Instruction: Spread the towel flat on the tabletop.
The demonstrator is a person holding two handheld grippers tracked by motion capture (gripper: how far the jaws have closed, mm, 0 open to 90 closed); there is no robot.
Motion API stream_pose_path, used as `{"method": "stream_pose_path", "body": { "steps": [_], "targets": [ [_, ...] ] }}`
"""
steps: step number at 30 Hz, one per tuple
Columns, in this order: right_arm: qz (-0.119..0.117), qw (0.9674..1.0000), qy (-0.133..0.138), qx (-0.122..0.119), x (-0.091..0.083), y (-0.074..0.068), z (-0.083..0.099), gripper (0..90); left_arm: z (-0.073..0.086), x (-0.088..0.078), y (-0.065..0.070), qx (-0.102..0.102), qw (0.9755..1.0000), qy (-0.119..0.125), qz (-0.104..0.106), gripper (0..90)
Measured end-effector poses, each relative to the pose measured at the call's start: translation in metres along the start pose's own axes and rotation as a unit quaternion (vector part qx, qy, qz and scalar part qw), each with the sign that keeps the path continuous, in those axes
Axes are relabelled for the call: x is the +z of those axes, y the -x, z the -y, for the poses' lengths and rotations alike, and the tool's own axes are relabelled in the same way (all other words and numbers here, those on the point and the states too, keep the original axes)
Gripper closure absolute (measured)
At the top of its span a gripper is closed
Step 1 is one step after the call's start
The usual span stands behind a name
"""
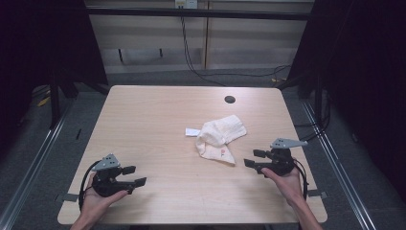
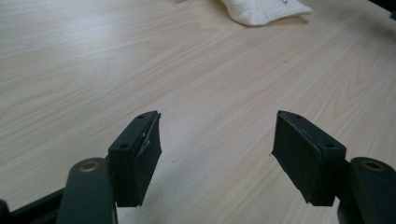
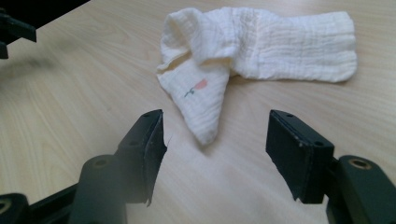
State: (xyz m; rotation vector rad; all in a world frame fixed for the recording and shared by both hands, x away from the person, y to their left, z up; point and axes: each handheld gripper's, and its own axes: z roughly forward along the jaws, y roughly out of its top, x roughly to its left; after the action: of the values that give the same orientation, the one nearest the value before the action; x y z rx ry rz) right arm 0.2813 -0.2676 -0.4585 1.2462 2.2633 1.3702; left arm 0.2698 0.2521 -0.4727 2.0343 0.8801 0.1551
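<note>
- Cloth (image 1: pixel 218 139) was the work item: a cream, crumpled towel lying near the table's middle, slightly toward my right side, touched by neither tool.
- Right gripper (image 1: pixel 254 159) had its jaws spread wide with nothing between them; I held it just off the cloth's near corner, jaws aimed at it.
- In the right gripper view the cloth (image 3: pixel 252 51) lay straight ahead, a folded corner with a small red flower print pointing toward the gap between the jaws.
- Left gripper (image 1: pixel 135 175) was also wide open and empty, low over bare wood, well apart from the cloth.
- Left gripper view put the cloth's edge (image 2: pixel 264 9) far off at the top.
- Table (image 1: pixel 158 110) was light wood; a white tag (image 1: pixel 192 131) lay touching the cloth's left side, a dark round hole (image 1: pixel 230 99) beyond it.
</note>
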Motion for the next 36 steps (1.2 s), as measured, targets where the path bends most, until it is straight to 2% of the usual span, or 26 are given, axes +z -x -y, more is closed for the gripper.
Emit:
{"method": "stream_pose_path", "body": {
  "steps": [4,8,11,14,21,26,28,30,32,36],
  "targets": [
    [-0.010,0.9998,0.014,-0.008,0.010,0.007,-0.016,38.9,-0.001,0.001,-0.003,-0.010,0.9999,0.002,0.001,31.9],
    [-0.017,0.9996,0.020,-0.008,0.022,0.011,-0.030,40.0,-0.001,0.000,-0.003,-0.009,0.9999,0.005,0.001,31.9],
    [-0.017,0.9995,0.001,-0.027,0.034,0.012,-0.039,40.3,-0.001,-0.001,-0.003,-0.010,0.9999,0.007,0.000,31.9],
    [-0.023,0.9991,-0.010,-0.033,0.046,0.016,-0.048,40.9,-0.001,-0.001,-0.003,-0.009,0.9999,0.007,0.000,31.9],
    [-0.034,0.9986,-0.027,-0.031,0.079,0.025,-0.058,42.9,0.000,-0.002,-0.004,-0.010,0.9999,0.008,0.001,31.7],
    [-0.050,0.9976,-0.037,-0.028,0.106,0.026,-0.062,37.2,-0.001,-0.003,-0.004,-0.010,0.9999,0.010,0.002,31.7],
    [-0.048,0.9969,-0.049,-0.038,0.116,0.024,-0.063,34.5,-0.001,-0.002,-0.005,-0.008,0.9999,0.010,0.002,31.7],
    [-0.041,0.9966,-0.060,-0.039,0.123,0.025,-0.065,32.5,-0.001,-0.003,-0.005,-0.007,0.9999,0.010,0.003,31.7],
    [-0.034,0.9970,-0.060,-0.036,0.127,0.026,-0.067,31.9,-0.001,-0.003,-0.005,-0.008,0.9999,0.010,0.004,31.7],
    [-0.037,0.9964,-0.071,-0.028,0.135,0.032,-0.066,32.5,-0.001,-0.003,-0.007,-0.011,0.9998,0.013,0.005,31.7]
  ]
}}
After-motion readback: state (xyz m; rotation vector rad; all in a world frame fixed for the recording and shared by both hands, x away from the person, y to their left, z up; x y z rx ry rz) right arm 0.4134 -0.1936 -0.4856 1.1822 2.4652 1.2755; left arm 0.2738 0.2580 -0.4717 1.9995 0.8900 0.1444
